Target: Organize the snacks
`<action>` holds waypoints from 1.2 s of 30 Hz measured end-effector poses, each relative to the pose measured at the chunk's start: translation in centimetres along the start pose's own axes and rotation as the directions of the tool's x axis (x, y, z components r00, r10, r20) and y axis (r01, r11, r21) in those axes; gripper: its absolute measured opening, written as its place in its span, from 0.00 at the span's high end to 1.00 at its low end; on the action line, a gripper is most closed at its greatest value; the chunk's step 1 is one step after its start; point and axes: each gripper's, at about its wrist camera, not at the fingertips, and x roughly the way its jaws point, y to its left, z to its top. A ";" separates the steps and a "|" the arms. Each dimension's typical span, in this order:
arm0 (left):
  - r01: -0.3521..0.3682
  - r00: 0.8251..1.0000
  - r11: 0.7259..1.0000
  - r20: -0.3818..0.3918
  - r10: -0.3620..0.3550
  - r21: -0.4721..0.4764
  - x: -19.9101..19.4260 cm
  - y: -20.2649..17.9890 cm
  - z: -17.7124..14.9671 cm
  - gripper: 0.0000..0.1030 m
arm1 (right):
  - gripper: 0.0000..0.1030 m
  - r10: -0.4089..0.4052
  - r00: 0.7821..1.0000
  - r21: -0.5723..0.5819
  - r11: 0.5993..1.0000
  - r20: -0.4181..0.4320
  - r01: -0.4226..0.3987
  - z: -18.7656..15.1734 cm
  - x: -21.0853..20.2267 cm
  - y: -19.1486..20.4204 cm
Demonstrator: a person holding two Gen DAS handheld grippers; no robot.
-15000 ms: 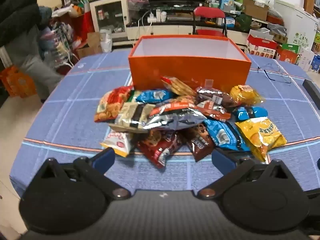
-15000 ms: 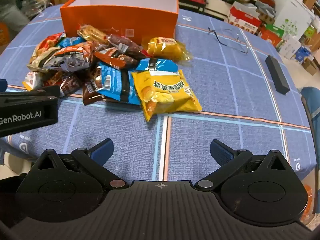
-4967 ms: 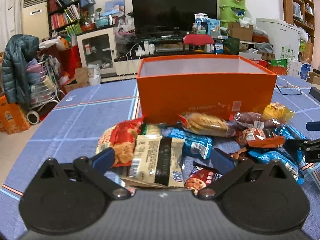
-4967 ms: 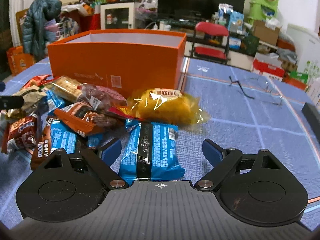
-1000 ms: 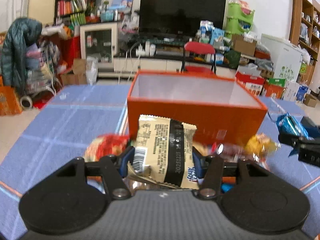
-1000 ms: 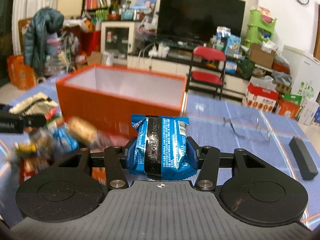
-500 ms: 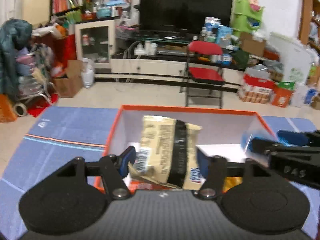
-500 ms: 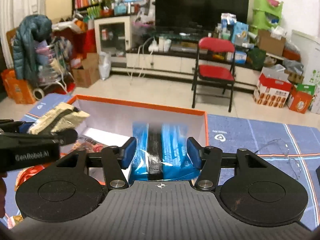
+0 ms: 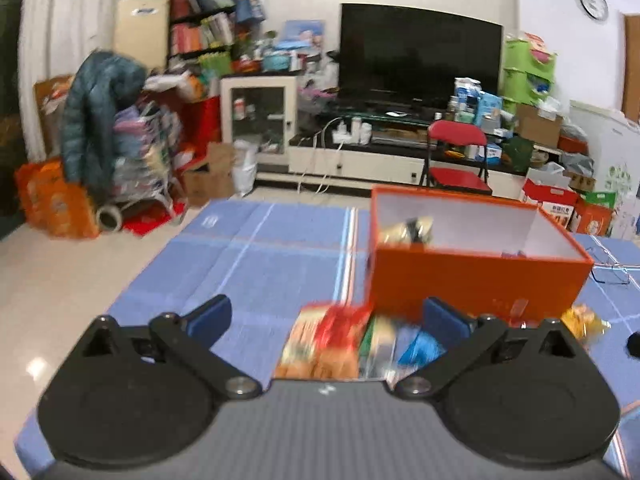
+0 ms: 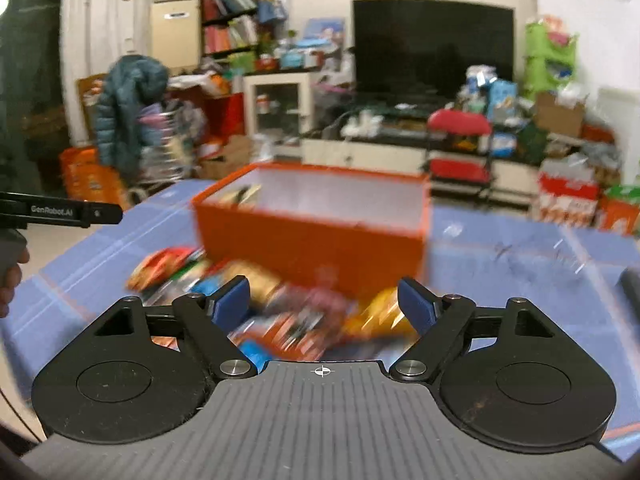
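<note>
The table (image 9: 280,264), spread with a blue checked cloth, carries everything. The orange box (image 9: 472,280) stands toward its far edge, open side up, and that suits its evident job as the bin the snacks go into: anything brought over the rim can simply be let fall. A beige and black packet (image 9: 408,230) already leans in the box's near-left corner, with a sliver of something blue low against the right wall, too small to name. The snack pile (image 10: 288,312) lies on the cloth against the box's near wall, heaped and not sorted, so most of the job looks undone; motion blur smears the wrappers, though a red and orange bag (image 9: 324,340) sits at the pile's left end and a yellow bag (image 10: 376,316) at its right. The left gripper (image 9: 326,320) hovers over the near-left part of the pile with its fingers spread as wide as they go, having just been opening, and nothing between them. The right gripper (image 10: 324,300) hangs over the middle of the pile, its jaws also just opened, fairly wide and empty. Both point down at the heap, probably lined up for fresh picks. A pair of glasses (image 9: 612,266) lies by the right edge, clear of the work.
</note>
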 end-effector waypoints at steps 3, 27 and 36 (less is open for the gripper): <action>0.040 0.999 0.998 -0.015 -0.039 0.046 -0.6 0.0 -3.1 0.01 | 0.30 0.043 0.998 -0.071 0.996 -0.054 -0.047 -2.2 1.5 1.1; 0.469 0.874 0.810 -0.312 -0.371 0.351 4.7 -8.4 -7.3 0.02 | 0.42 0.149 0.957 0.073 0.988 -0.248 -0.134 -4.8 8.1 -0.3; 0.493 0.850 0.836 -0.341 -0.403 0.240 4.6 -8.1 -7.6 0.01 | 0.60 0.115 0.948 0.074 0.992 -0.296 -0.098 -5.4 8.3 -0.3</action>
